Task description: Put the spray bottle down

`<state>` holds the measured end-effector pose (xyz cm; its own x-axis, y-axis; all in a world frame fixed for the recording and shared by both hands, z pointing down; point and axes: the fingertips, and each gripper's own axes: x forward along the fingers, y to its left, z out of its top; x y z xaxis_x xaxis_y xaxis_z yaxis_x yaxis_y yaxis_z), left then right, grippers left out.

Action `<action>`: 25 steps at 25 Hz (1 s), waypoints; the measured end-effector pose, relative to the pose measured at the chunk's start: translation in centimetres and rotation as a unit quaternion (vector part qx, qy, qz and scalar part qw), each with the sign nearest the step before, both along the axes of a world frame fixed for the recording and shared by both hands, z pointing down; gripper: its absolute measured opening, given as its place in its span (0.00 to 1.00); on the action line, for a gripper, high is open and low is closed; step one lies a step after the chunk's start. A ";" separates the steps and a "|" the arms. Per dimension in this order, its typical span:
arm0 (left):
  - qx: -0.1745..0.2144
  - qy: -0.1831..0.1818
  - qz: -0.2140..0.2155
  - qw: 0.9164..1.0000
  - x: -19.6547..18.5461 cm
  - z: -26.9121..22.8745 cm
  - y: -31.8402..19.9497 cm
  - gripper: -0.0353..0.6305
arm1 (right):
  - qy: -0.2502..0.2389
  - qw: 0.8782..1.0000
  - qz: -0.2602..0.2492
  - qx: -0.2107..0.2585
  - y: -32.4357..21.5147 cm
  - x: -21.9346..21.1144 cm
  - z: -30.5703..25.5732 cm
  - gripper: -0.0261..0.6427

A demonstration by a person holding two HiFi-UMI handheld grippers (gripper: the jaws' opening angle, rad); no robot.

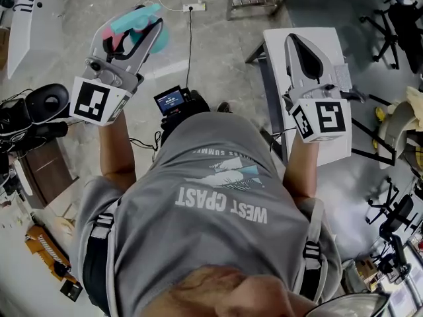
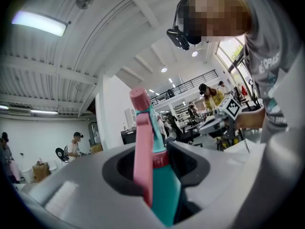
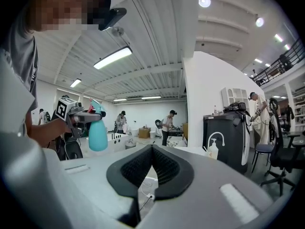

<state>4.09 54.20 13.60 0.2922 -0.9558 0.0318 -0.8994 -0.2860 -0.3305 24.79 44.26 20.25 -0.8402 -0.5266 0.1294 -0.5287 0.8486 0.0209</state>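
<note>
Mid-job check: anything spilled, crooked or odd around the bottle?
Nothing stands out. The teal plastic spray bottle with the pink trigger hangs upright from the left gripper, clamped near its neck, with no drips visible. The right gripper is shut and empty.

your left gripper (image 1: 132, 29) holds the teal and pink spray bottle (image 1: 143, 13) above the floor (image 1: 218, 58). your right gripper (image 1: 295, 41) hangs over the white table (image 1: 330, 41).

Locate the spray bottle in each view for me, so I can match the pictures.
Head view: spray bottle upper left, in the left hand-held gripper.
Left gripper view: spray bottle at centre, clamped between the jaws.
Right gripper view: spray bottle left of centre, hanging.
Shared landmark: the person's grey T-shirt.
</note>
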 end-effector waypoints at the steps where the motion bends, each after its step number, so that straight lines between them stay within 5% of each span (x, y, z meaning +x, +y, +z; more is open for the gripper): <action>1: -0.001 -0.001 0.000 1.000 -0.1 0.0 -0.3 0.28 | -0.002 1.000 0.001 -0.002 -0.4 -0.2 0.1 0.04; 25: -0.001 0.011 0.084 0.996 -13.4 0.7 -16.7 0.27 | 0.007 0.997 0.079 -0.014 -13.5 -12.8 0.7 0.04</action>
